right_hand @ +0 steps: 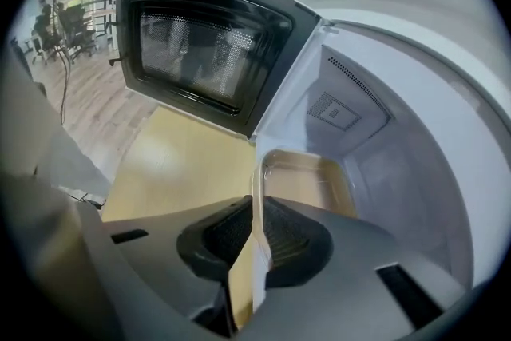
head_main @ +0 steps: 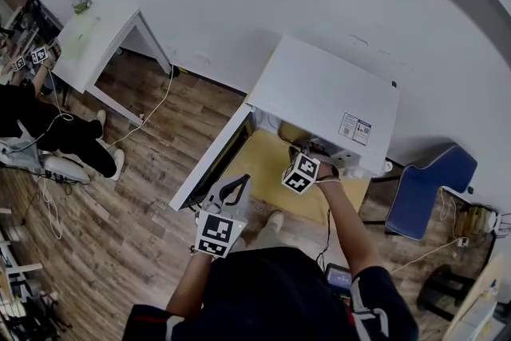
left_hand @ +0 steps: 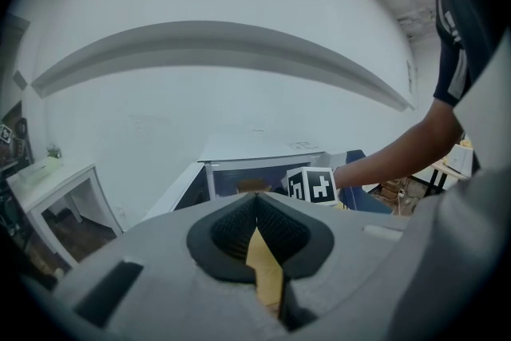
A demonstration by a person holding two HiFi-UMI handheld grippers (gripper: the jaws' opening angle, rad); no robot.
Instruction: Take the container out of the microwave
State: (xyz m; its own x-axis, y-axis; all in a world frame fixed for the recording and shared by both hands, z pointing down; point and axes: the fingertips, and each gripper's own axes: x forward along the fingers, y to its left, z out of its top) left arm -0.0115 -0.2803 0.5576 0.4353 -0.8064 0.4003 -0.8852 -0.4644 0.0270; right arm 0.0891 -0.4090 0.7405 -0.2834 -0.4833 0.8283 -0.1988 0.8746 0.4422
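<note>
Container (right_hand: pixel 307 180): shallow rectangular tray with rounded corners, thin translucent tan plastic and a rolled rim. It sits on the floor of the microwave (right_hand: pixel 399 164) cavity, at the front opening.

Right gripper (right_hand: pixel 257 208): jaws clamped on the container's near wall. The thin wall runs edge-on between the ribbed black pads (right_hand: pixel 283 231). Gripper body is smooth grey plastic.

Microwave: white box with matte grey cavity walls and a perforated vent patch on the side wall. Door (right_hand: pixel 207 52) swung fully out to the microwave's left; dark glossy frame, mesh window.

Head view: microwave (head_main: pixel 323 88) seen from above as a plain white slab with a label near its front edge. Its top hides the container and the right gripper's jaws, and only that gripper's marker cube (head_main: pixel 301 172) shows at the opening.

Left gripper (head_main: pixel 234 186): in front of the microwave, off the open door's end, well clear of it. In its own view the jaws (left_hand: pixel 255 208) are closed together on nothing. That view shows the cavity only as a small dark opening, contents unclear.

Yellow table top (head_main: pixel 267 160) under the microwave; wood-plank floor (head_main: pixel 136 196); blue chair (head_main: pixel 427 188) to the microwave's right, partly cut off.
</note>
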